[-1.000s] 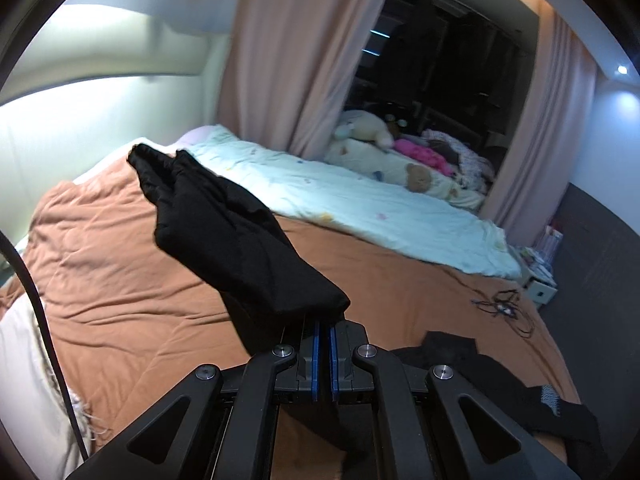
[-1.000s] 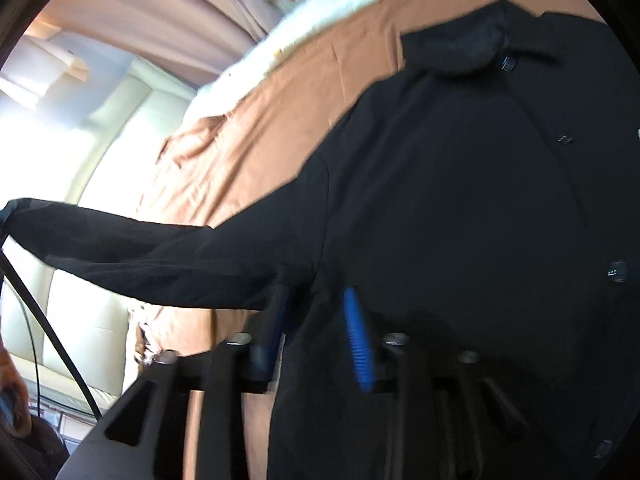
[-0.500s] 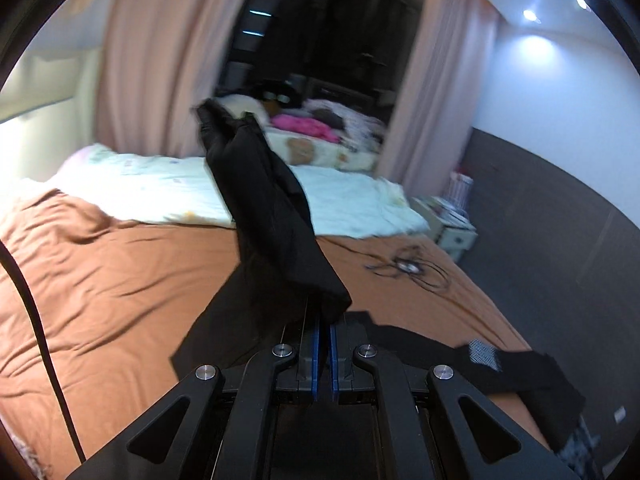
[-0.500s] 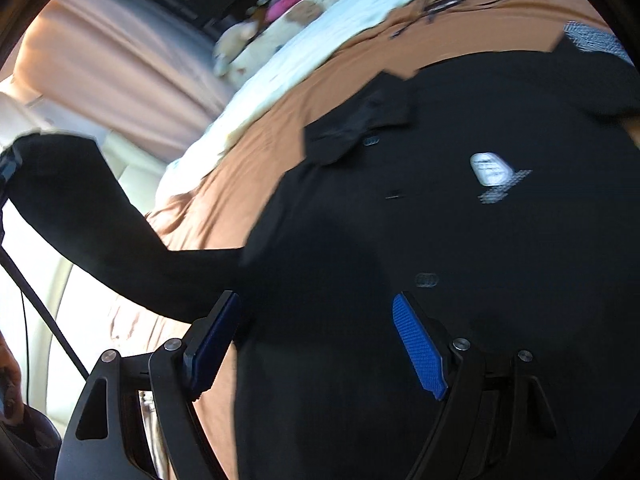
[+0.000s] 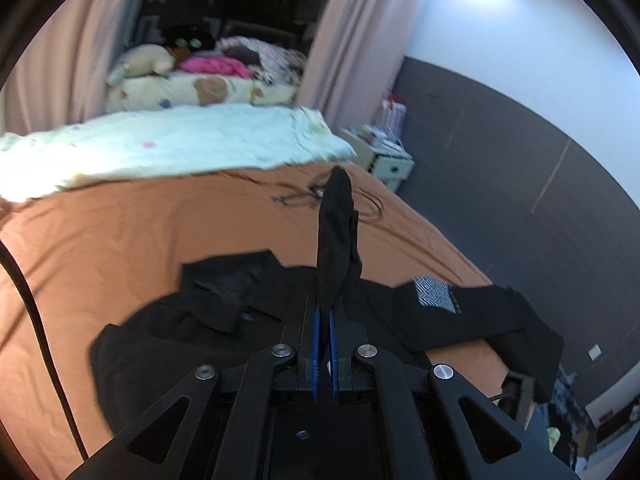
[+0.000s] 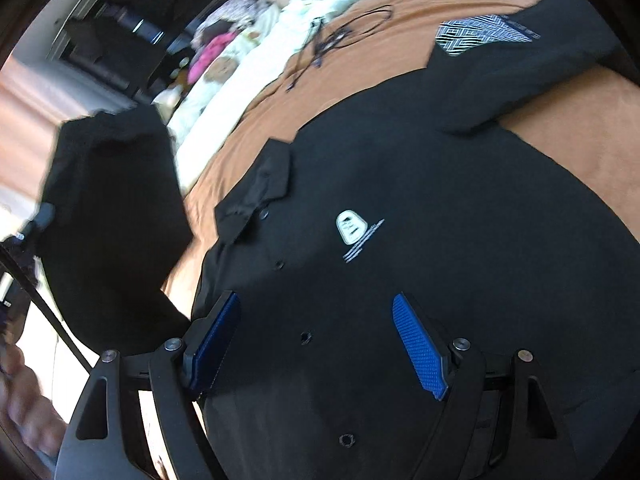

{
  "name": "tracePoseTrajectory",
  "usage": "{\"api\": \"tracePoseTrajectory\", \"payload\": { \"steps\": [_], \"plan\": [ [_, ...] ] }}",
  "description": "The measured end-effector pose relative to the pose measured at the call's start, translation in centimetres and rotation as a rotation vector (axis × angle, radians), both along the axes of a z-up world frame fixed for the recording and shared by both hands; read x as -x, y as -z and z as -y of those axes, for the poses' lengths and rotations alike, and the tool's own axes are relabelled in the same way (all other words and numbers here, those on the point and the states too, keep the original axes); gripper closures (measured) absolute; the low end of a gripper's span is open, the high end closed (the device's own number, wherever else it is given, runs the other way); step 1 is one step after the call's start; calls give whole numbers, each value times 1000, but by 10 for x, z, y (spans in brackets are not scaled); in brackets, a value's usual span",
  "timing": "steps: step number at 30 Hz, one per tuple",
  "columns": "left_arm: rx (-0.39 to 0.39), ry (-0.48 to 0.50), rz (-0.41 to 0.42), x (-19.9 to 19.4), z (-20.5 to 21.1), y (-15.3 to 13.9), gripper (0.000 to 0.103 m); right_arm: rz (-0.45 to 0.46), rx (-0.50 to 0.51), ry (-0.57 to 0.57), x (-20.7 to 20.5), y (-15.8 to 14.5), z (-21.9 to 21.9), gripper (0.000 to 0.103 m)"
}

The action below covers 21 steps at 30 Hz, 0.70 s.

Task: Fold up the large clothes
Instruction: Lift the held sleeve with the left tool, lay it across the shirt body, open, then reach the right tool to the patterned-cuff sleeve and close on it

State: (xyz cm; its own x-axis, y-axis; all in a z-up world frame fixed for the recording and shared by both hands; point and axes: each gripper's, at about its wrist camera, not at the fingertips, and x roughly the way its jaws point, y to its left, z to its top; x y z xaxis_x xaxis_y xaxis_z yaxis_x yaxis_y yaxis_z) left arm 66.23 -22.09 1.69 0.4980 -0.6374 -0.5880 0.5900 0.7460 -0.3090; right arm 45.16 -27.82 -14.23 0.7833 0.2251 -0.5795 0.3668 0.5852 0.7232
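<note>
A black button-up shirt [image 6: 420, 216] with a small white chest logo lies face up on the orange bedspread [image 5: 120, 232]. My left gripper [image 5: 325, 312] is shut on the shirt's left sleeve [image 5: 336, 240], which stands up in front of it above the shirt body [image 5: 192, 328]. That lifted sleeve also shows in the right wrist view [image 6: 112, 216]. My right gripper [image 6: 316, 340] is open, jaws wide, just above the shirt's button placket. The other sleeve [image 6: 520, 48] with a patterned patch lies stretched out to the right.
A pale green quilt [image 5: 160, 144] and a pile of pillows and plush toys [image 5: 192, 76] lie at the bed's far side. A black cable [image 5: 332, 196] lies on the bedspread beyond the shirt. A white nightstand [image 5: 384, 156] stands by the dark wall.
My left gripper swung the held sleeve from the far left over toward the shirt body. My right gripper opened and drew back a little over the shirt front.
</note>
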Motion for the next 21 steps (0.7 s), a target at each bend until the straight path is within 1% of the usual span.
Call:
{"api": "tracePoseTrajectory", "payload": {
  "steps": [1, 2, 3, 4, 5, 8, 11, 15, 17, 21],
  "plan": [
    [-10, 16, -15, -2, 12, 12, 94, 0, -21, 16, 0, 2, 5, 26],
    [-26, 34, -37, -4, 23, 20, 76, 1, -31, 23, 0, 4, 8, 26],
    [-45, 51, -64, -7, 32, 30, 61, 2, -37, 30, -1, 5, 11, 26],
    [-59, 72, -89, -7, 39, 38, 33, 1, -38, 37, -2, 6, 13, 26],
    [-64, 100, -99, -7, 45, 46, 20, 2, -39, 41, -1, 10, 15, 26],
    [-109, 138, -109, 4, 47, 57, 16, 1, -63, 58, 0, 20, 20, 26],
    [-147, 113, -123, 6, 32, 65, 16, 1, -115, 74, 0, 27, 24, 26],
    [-206, 9, -116, 5, -14, 71, 16, -1, -172, 63, -5, 45, 30, 26],
    [-229, -36, -120, 5, -36, 73, 16, -5, -172, 84, -6, 49, 34, 26],
    [-289, -140, -145, 7, -89, 87, 16, 25, -169, 101, -7, 57, 43, 26]
  ]
}}
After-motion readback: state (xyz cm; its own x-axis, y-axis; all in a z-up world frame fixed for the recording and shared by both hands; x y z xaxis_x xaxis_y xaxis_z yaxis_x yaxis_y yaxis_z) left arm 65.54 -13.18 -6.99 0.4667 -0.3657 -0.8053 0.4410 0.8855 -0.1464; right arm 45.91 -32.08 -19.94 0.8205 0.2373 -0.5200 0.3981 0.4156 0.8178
